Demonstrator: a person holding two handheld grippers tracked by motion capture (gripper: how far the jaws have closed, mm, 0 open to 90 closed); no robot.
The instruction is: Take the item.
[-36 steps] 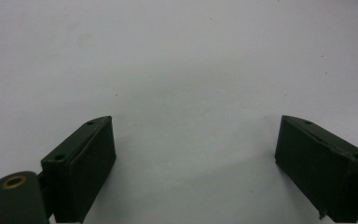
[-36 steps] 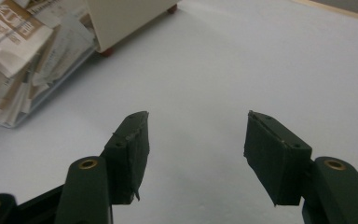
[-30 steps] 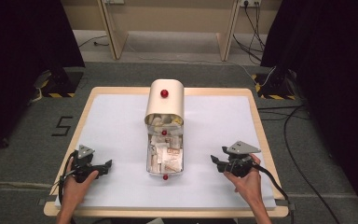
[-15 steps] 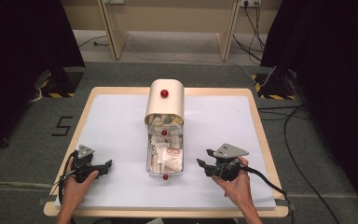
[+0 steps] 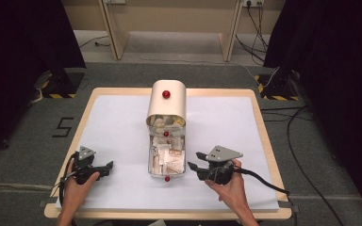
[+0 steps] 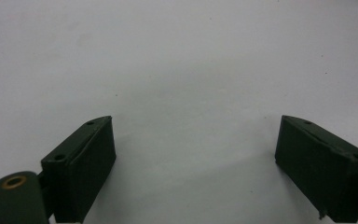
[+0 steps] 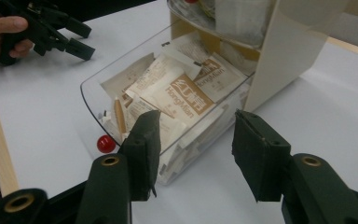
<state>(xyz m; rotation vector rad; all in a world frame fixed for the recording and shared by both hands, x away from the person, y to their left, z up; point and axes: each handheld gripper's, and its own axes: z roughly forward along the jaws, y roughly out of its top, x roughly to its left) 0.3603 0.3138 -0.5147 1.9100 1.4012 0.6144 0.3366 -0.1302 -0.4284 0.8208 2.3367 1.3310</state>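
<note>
Right gripper view – fingers point(image 7: 193, 154) hide the drawer's point(image 7: 135, 88) near wall.

Table point(image 5: 122, 113): cabinet point(image 5: 167, 101) stands mid-table, toward the far edge. Drawer point(image 5: 167, 160) is pulled out of it toward the person, lying before the cabinet. Packets point(image 5: 169, 157) lie in the drawer; more sit in the compartment above it. One knob point(image 5: 166, 94) is on the cabinet top, another point(image 5: 167, 179) on the drawer's near end. Left gripper point(image 5: 107, 167) sits left of the drawer, well apart, over bare table. Right gripper point(image 5: 194, 161) sits right of the drawer, near its side wall, jaws toward it, nothing between them.
</note>
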